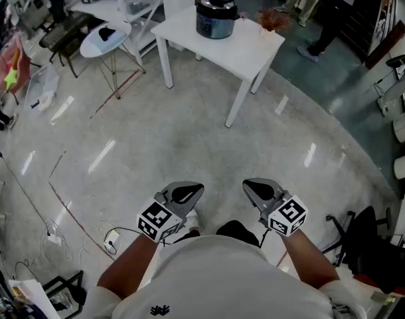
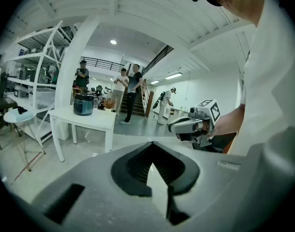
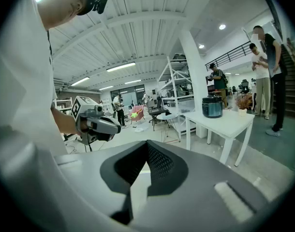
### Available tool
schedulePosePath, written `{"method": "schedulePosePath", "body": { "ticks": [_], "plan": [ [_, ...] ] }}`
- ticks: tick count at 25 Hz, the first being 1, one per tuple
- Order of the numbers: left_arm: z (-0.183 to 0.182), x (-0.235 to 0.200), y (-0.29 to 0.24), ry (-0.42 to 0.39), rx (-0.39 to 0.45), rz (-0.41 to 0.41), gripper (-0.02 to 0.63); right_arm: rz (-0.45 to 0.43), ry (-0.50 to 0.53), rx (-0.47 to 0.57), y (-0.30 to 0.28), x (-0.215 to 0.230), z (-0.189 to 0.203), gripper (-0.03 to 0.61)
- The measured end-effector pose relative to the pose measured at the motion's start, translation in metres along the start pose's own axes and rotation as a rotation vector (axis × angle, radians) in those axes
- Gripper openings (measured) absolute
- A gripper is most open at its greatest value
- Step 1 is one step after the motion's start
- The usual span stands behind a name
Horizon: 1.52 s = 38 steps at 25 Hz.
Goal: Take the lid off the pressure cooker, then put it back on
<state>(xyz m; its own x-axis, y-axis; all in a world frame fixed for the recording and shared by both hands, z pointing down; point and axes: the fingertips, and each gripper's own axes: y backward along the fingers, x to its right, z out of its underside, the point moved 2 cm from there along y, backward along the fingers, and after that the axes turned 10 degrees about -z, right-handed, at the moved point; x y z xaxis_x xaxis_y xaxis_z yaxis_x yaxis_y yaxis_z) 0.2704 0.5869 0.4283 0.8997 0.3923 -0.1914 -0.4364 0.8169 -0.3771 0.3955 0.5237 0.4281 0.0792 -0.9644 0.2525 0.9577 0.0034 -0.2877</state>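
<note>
The pressure cooker [image 1: 216, 16], dark blue-grey with its black lid on, stands at the far side of a white table [image 1: 242, 48], several steps ahead of me. It also shows in the left gripper view as the cooker [image 2: 83, 104] and in the right gripper view as the cooker [image 3: 212, 107]. My left gripper [image 1: 199, 188] and right gripper [image 1: 245, 185] hover side by side close to my body, above the floor, far from the table. Both are shut and hold nothing. Each shows in the other's view: the right gripper [image 2: 171, 126] and the left gripper [image 3: 116, 127].
A small pot of dried flowers [image 1: 273, 20] sits on the table beside the cooker. A round side table [image 1: 104, 38] and white shelving stand to the left. People stand beyond the table [image 2: 129, 93]. A black chair [image 1: 368, 244] is at my right, cables [image 1: 109, 241] lie on the floor at my left.
</note>
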Motion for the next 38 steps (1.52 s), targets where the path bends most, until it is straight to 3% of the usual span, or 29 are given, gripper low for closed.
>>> {"method": "schedulePosePath", "body": {
  "ticks": [15, 21, 23, 25, 29, 38],
  "plan": [
    [-0.033, 0.001, -0.061, 0.041, 0.007, -0.066, 0.006, -0.12, 0.032, 0.046, 0.005, 0.066, -0.021, 0.015],
    [-0.046, 0.003, -0.088, 0.018, 0.022, -0.082, 0.006, -0.097, 0.034, 0.077, 0.023, 0.111, -0.018, 0.222],
    [-0.05, -0.008, -0.094, 0.025, 0.026, -0.091, 0.006, -0.076, 0.051, 0.101, 0.019, 0.128, -0.029, 0.39],
    [-0.05, -0.014, -0.098, 0.041, 0.021, -0.09, 0.006, -0.049, 0.058, 0.12, 0.018, 0.143, -0.037, 0.437],
    [-0.059, -0.04, -0.11, 0.044, 0.027, -0.076, 0.006, -0.026, 0.058, 0.132, 0.003, 0.175, -0.053, 0.43],
    [-0.082, -0.181, -0.116, 0.027, 0.021, 0.021, 0.006, 0.018, 0.041, 0.067, -0.124, 0.232, -0.1, 0.39]
  ]
}}
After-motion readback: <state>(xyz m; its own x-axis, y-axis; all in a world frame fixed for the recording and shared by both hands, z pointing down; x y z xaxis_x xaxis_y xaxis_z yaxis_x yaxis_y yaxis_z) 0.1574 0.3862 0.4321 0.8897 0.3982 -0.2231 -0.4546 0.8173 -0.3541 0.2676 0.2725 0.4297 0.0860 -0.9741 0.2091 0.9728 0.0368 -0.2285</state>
